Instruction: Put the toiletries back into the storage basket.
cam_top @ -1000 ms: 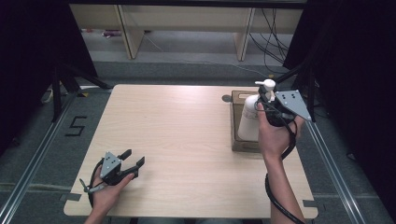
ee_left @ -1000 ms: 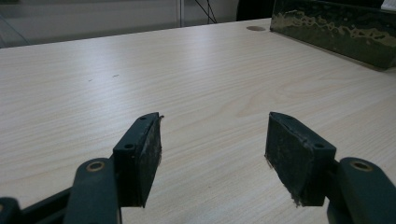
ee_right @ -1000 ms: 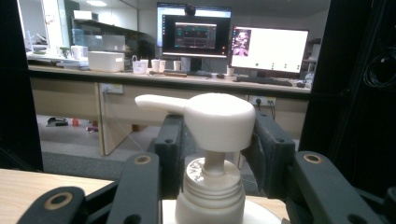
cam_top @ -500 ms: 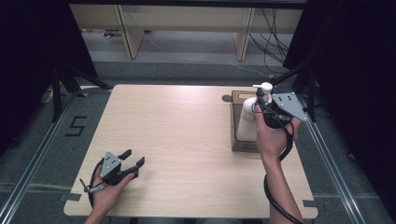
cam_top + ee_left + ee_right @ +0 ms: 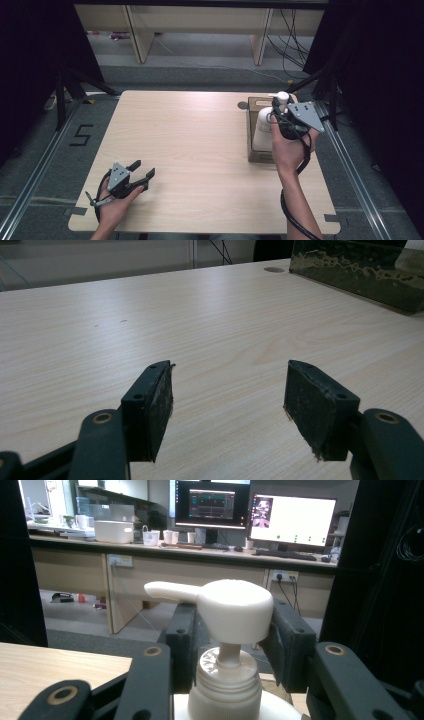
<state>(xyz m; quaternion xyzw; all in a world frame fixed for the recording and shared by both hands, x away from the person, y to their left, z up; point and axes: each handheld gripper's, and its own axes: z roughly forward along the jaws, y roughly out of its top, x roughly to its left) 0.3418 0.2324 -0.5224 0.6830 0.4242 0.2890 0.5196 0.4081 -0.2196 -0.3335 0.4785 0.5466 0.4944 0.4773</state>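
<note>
— Right gripper [image 5: 227, 630]?
— Jaws closed on the white pump bottle [image 5: 263, 131] at its pump head [image 5: 235, 611]; the bottle stands in the brown box [image 5: 251, 150] at the table's [image 5: 200, 150] three o'clock.
— Left gripper [image 5: 141, 172]?
— At seven o'clock, jaws spread wide, holding nothing.

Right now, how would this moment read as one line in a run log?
left hand-held gripper: open, resting on table | right hand-held gripper: jaws around pump bottle head | bottle: standing in box
</note>
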